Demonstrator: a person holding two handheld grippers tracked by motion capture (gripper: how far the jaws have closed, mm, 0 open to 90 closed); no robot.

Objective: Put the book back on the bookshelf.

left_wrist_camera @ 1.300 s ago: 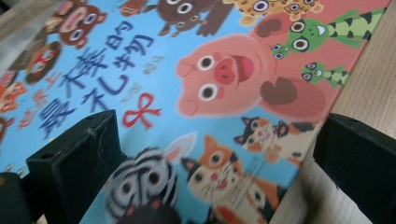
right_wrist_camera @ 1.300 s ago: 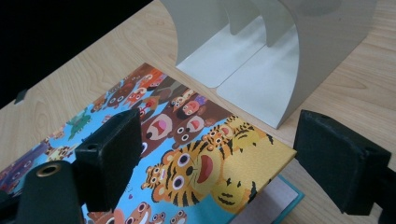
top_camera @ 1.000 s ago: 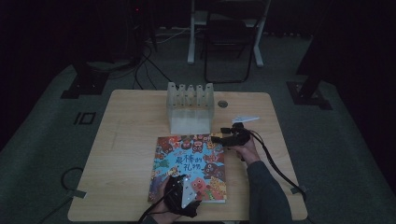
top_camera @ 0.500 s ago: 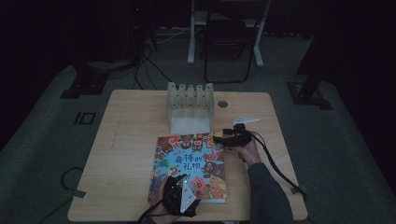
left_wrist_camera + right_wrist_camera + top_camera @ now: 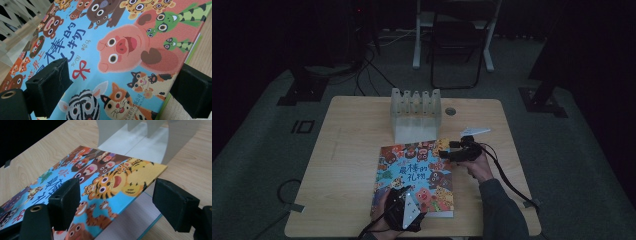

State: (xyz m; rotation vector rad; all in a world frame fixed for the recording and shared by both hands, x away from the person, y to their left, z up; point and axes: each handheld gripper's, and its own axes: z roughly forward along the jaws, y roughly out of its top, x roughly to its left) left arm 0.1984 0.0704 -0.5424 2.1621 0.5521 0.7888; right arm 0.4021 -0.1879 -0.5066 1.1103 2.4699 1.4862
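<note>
Now both grippers sit at a picture book on the wooden worktop.
High view: the book (image 5: 417, 175) lies near the worktop's (image 5: 352, 150) front edge, a clear slotted rack (image 5: 415, 115) behind it; the left gripper (image 5: 404, 210) is at its near edge, the right gripper (image 5: 452, 155) at its far right corner. Left gripper view: fingers (image 5: 50, 87) spread wide, straddling the cover's edge. Right gripper view: fingers (image 5: 65, 200) apart around the raised cover corner, pages showing beneath.

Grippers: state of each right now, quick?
Left gripper: open, jaws either side of the picture book's edge, not clamped.
Right gripper: open, jaws spread around the book's lifted cover corner.
</note>
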